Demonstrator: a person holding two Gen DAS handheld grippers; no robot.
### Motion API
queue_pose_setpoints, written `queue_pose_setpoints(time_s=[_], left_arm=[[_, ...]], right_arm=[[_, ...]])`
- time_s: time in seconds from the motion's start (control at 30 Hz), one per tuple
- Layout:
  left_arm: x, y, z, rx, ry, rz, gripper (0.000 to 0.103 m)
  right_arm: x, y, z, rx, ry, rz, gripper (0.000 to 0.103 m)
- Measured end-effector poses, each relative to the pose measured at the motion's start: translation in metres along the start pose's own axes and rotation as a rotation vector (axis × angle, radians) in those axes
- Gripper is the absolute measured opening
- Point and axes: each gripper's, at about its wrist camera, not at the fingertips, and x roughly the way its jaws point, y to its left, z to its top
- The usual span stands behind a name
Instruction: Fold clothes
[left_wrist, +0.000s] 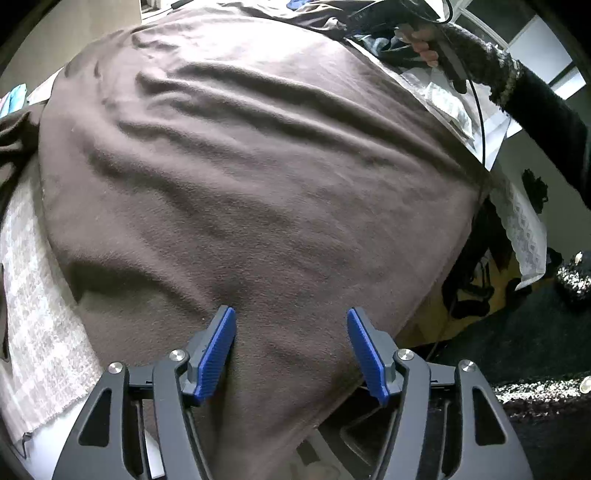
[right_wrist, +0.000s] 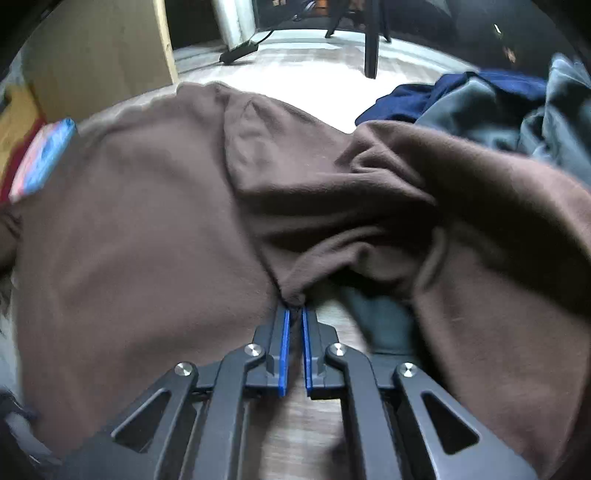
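Brown garment spread out, one corner in my grip.

My left gripper stands spread over the garment, which fills mid-frame, pads clear of the cloth. My right gripper is pressed together, pinching a bunched fold of it (lower centre); blue clothes lie upper right.

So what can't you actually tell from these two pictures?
- What kind of garment the brown cloth is: left view, its edges run out of frame.
- What lies under it: both views, the cloth covers it.
- The blue and pink item: right view, blurred.
- The clothes pile: right view, cut off by the edge.
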Motion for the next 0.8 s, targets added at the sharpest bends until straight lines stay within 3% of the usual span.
queue_pose_setpoints(time_s=[0.07,0.13,0.23,0.37,0.53,0.67,0.8], left_arm=[[-0.001,0.002,-0.001,-0.005,-0.001,-0.003,0.062],[-0.004,0.006,-0.002,-0.037,0.01,-0.001,0.061],[-0.019,0.022,-0.015,-0.143,-0.02,0.031,0.059],[-0.047,0.046,-0.048,-0.321,-0.082,0.072,0.059],[-0.054,0.058,-0.087,-0.454,-0.103,0.108,0.059],[-0.046,0.054,-0.094,-0.455,-0.098,0.113,0.059],[-0.037,0.045,-0.092,-0.429,-0.095,0.094,0.059]], right_arm=[[-0.007,-0.01,-0.001,0.048,-0.02,0.024,0.006],[-0.019,-0.006,-0.004,0.056,-0.035,0.015,0.022],[-0.044,-0.001,-0.027,0.06,-0.034,0.051,0.024],[-0.075,0.002,-0.1,0.058,0.007,0.129,0.025],[-0.088,0.005,-0.2,0.14,0.088,0.183,0.025],[-0.092,0.011,-0.244,0.175,0.111,0.202,0.025],[-0.095,0.022,-0.254,0.132,0.101,0.201,0.028]])
